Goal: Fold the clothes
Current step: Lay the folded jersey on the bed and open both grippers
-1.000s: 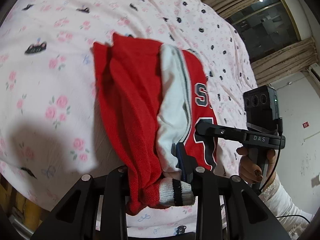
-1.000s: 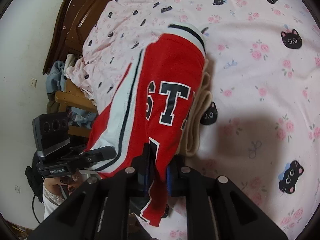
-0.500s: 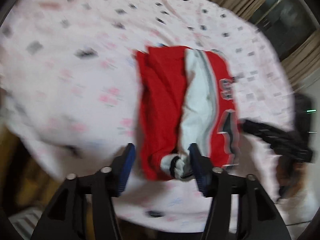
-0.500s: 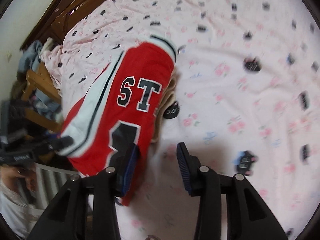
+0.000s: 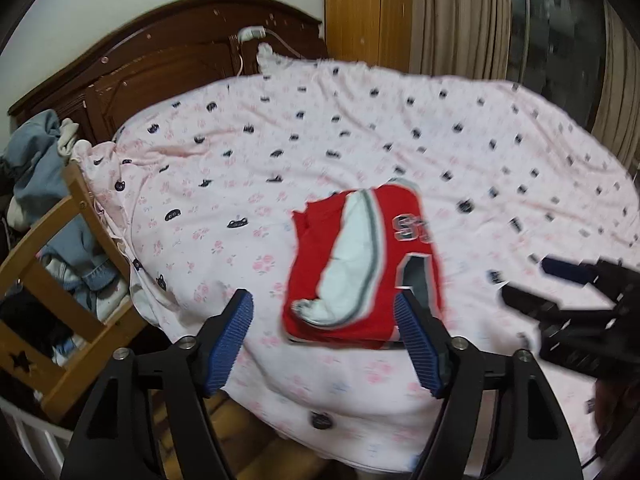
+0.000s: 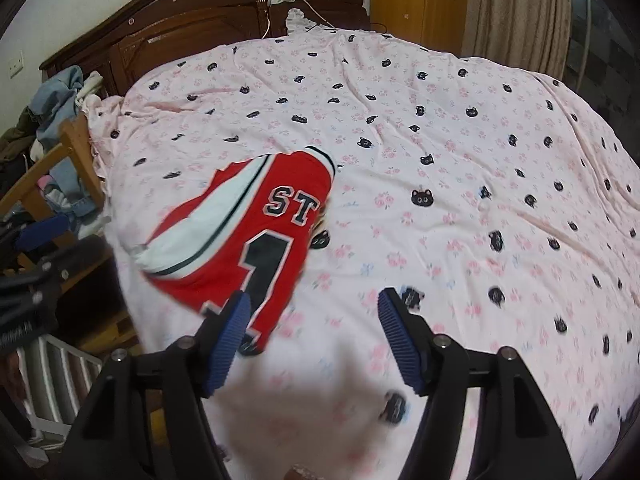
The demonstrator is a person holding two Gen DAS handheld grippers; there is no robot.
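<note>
While both sets of jaws are opening and hold nothing, the red jersey [image 5: 362,268] lies folded into a compact packet near the front edge of the bed [image 5: 480,140], on the pink cat-and-rose sheet. The left gripper [image 5: 324,340] hovers over the packet's near edge with its blue pads standing wide on either side of the cloth, not pressing it. The right gripper [image 6: 314,336] hangs beside the jersey's lower right corner, one pad overlapping the hem in the view, nothing between the pads but bare sheet. That spacing suggests a release: the garment seems set down to rest flat so the fold keeps its shape, and the wide jaws clear the fabric rather than drag it.

On the red panel, white block letters outlined in black read "ST" above a large black "1"; further characters appear to be tucked into the fold, and motion blur makes that uncertain. A white sleeve with dark stripes lies folded across the top.
</note>
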